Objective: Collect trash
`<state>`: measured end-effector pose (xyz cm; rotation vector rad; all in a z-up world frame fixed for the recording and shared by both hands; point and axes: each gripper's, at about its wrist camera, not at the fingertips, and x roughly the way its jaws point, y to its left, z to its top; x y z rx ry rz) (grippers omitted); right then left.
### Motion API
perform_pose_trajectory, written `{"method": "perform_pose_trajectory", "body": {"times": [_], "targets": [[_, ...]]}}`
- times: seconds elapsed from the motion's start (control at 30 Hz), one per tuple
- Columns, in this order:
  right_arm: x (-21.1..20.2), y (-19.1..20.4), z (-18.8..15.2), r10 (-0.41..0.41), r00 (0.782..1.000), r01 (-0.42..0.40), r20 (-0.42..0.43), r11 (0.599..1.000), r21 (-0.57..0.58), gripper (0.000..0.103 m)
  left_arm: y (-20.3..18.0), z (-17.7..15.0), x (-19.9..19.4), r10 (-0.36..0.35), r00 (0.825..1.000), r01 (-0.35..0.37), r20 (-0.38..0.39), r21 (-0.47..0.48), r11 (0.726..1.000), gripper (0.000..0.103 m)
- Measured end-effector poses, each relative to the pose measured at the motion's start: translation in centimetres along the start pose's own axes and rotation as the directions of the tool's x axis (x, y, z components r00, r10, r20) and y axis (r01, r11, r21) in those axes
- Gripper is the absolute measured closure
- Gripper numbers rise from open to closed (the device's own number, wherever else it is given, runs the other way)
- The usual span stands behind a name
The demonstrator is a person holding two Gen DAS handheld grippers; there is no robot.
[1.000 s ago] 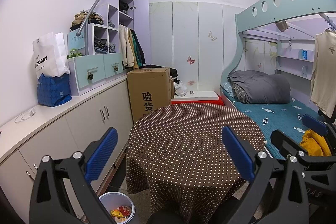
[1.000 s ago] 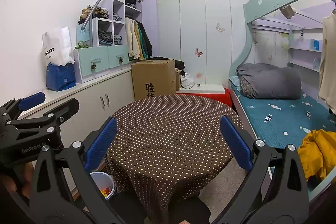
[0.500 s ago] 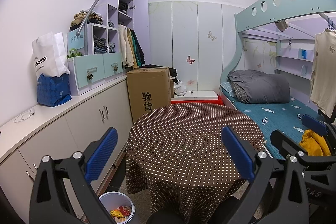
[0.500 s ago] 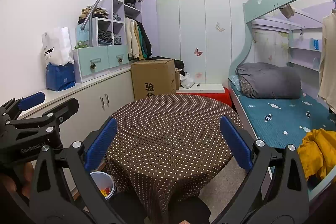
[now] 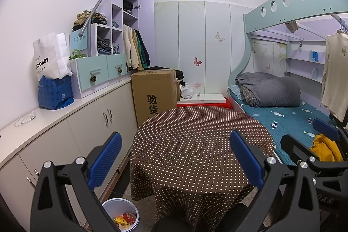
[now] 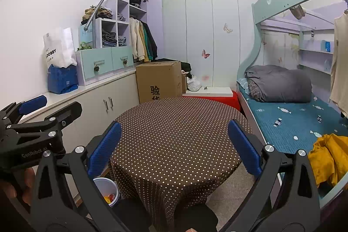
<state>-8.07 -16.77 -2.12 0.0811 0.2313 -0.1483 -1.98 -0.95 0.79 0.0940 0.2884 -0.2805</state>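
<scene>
Trash sits in the white bin [image 5: 121, 213] on the floor, at the left foot of the round table [image 5: 195, 145], just beside the cabinet [image 5: 87, 123]: coloured wrappers, red and yellow, in the bottom. Right wrist view shows the same bin [image 6: 106, 187] with the same wrappers.

Tabletop with the dotted cloth is bare in both views, nothing loose on it. Floor patch visible to the right of the table looks clean too; under the table is hidden.

Left gripper [image 5: 174, 158]: released, blue pads wide apart, nothing between them. Right gripper [image 6: 174, 147]: same, spread wide, empty. Both hover in front of the near edge of the table, side by side, touching nothing.

Judgement: collection looks done or nearly done, since the only trash I can see is already in the bin. What's left, if anything, is out of frame. A white plastic bag [image 5: 187, 90] at the far wall could be trash, can't tell.
</scene>
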Motion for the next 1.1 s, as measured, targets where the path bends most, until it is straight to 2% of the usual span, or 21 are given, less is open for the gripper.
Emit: {"method": "perform_pose_trajectory", "body": {"times": [0.8,1.1], "targets": [[0.4,-0.5,0.1,0.005,1.000,-0.005,-0.008,1.000,0.000,0.007,0.1,-0.1,0.3,-0.001,1.000,0.001,-0.004,0.003,1.000,0.005],[1.8,-1.6,-0.1,0.016,0.999,-0.016,-0.034,1.000,0.002,0.007,0.5,-0.8,1.9,0.021,0.999,-0.021,-0.047,-0.003,1.000,0.005]]}}
